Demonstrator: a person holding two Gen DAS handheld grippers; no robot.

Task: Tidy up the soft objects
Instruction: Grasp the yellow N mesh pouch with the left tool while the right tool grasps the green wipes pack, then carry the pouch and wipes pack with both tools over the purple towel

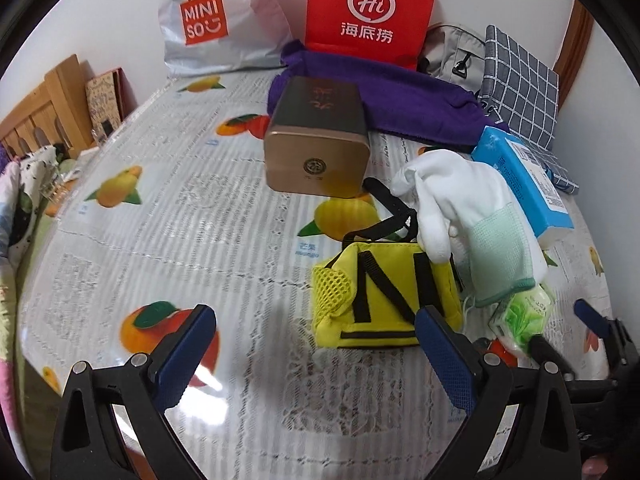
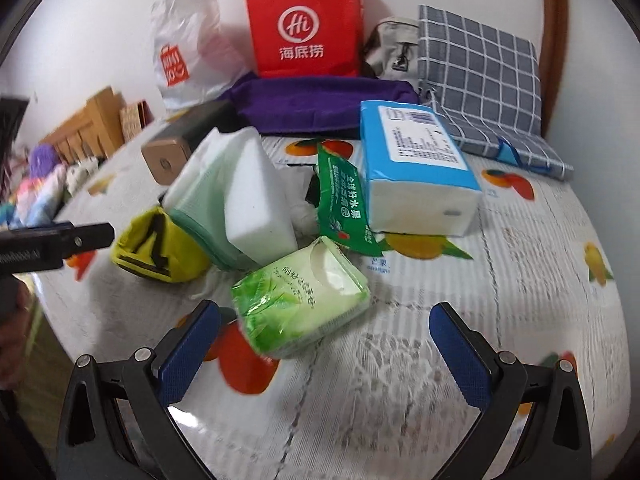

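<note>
Looking along your left gripper (image 1: 316, 344), you have its blue fingers spread wide apart over the fruit-print tablecloth (image 1: 160, 240) with nothing between them. The right-hand pad sits just in front of the lower corner of the yellow pouch (image 1: 384, 300), though whether it touches is hard to tell from this angle. A white glove (image 1: 436, 196) with a pale green mesh cuff lies draped over the pouch's upper right edge. A gold tin (image 1: 316, 140) lies on its side above centre, its far end on the purple cloth (image 1: 404, 96).

Your right gripper (image 2: 324, 344) is also wide apart and empty, low in its own frame. The green tissue pack (image 2: 300, 300) lies tilted on the tablecloth just beyond the left pad, near it but apparently not held. Behind it a white sponge block (image 2: 256, 204) leans against the mesh cuff, and a green snack wrapper (image 2: 344, 204) stands crumpled between the sponge and the blue tissue pack (image 2: 416, 168) at centre right.

Against the wall at the top stand a red paper bag (image 2: 304, 28) and a white plastic bag (image 2: 188, 44), with a grey checked cloth (image 2: 484, 84) at the upper right.
</note>
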